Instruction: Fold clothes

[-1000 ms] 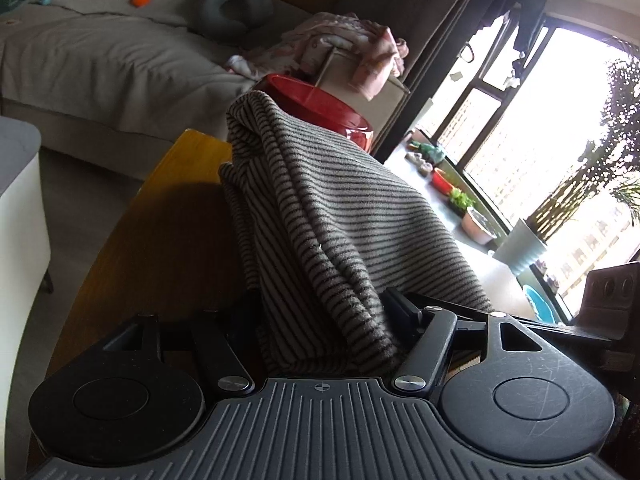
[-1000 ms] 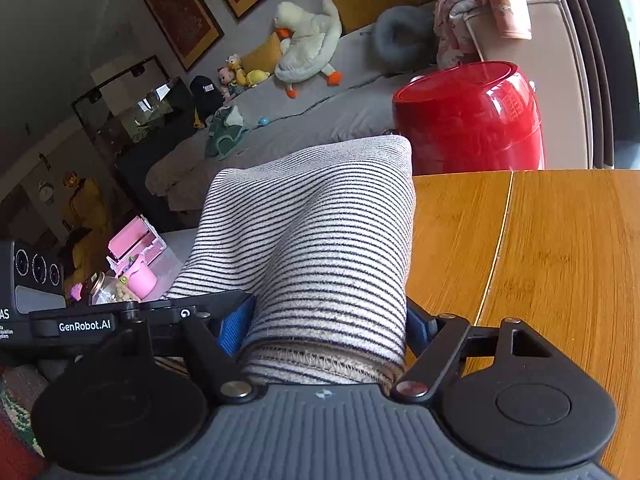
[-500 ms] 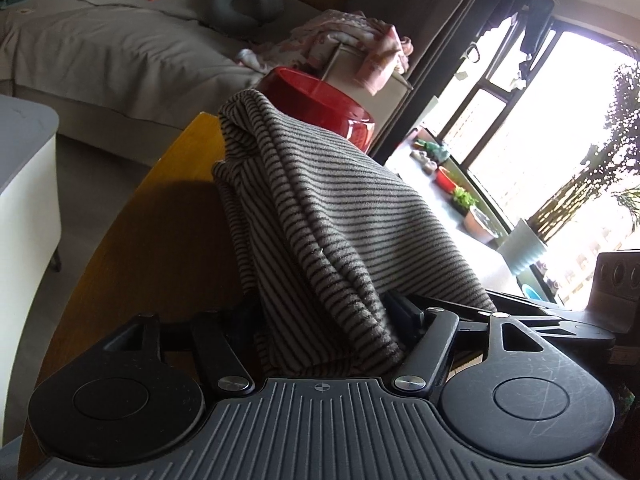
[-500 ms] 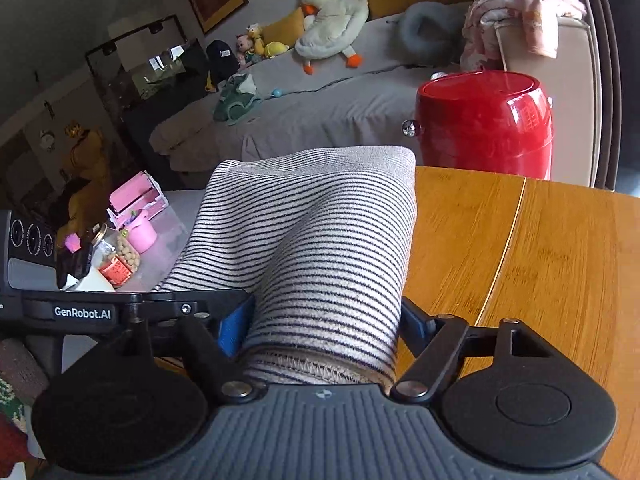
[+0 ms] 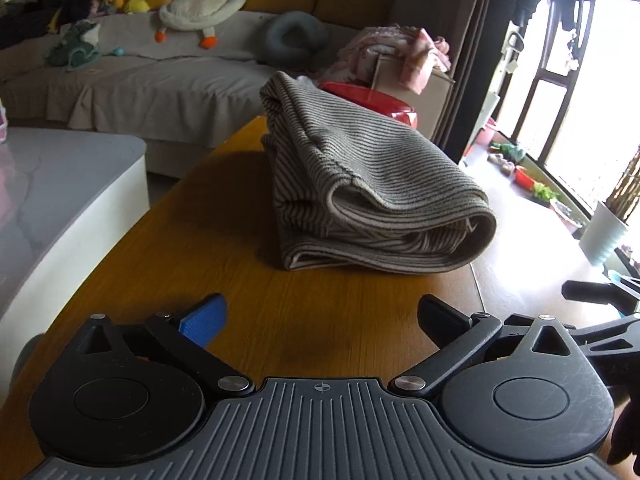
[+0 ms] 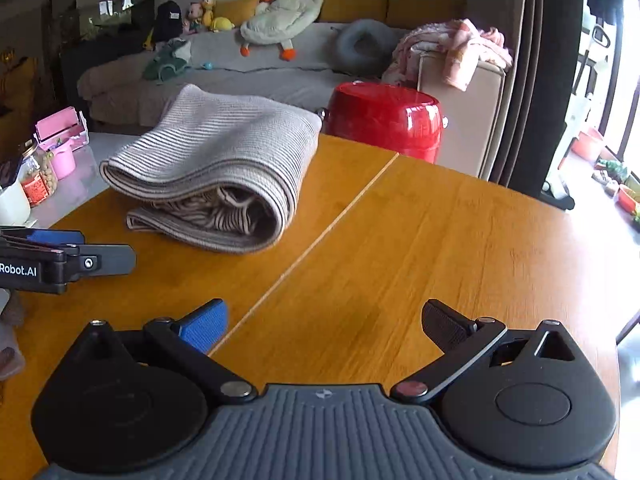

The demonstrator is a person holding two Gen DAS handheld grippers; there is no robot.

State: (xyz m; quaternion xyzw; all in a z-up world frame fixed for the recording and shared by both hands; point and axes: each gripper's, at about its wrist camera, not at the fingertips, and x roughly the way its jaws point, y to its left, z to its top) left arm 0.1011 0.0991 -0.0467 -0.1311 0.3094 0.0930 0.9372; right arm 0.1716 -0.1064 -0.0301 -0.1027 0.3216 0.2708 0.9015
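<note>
A striped grey-and-cream garment (image 5: 360, 184) lies folded in a thick bundle on the wooden table (image 5: 224, 264), its layered edges facing me. In the right wrist view the same garment (image 6: 224, 160) rests at the table's left part. My left gripper (image 5: 320, 316) stands open a short way back from the bundle, nothing between its fingers. My right gripper (image 6: 324, 320) is open too, over bare wood to the right of the bundle. The left gripper's side (image 6: 60, 260) shows at the left edge of the right wrist view.
A red pot-like appliance (image 6: 384, 120) stands beyond the table's far edge. A grey sofa (image 6: 260, 68) with a plush duck (image 6: 280, 12) lies behind. A white side table (image 5: 52, 184) is at the left, with jars and a pink box (image 6: 60, 128). Windows and plants fill the right.
Both grippers have let go of the striped garment and pulled back. The garment, held up between the fingers before, now lies folded on the table.
</note>
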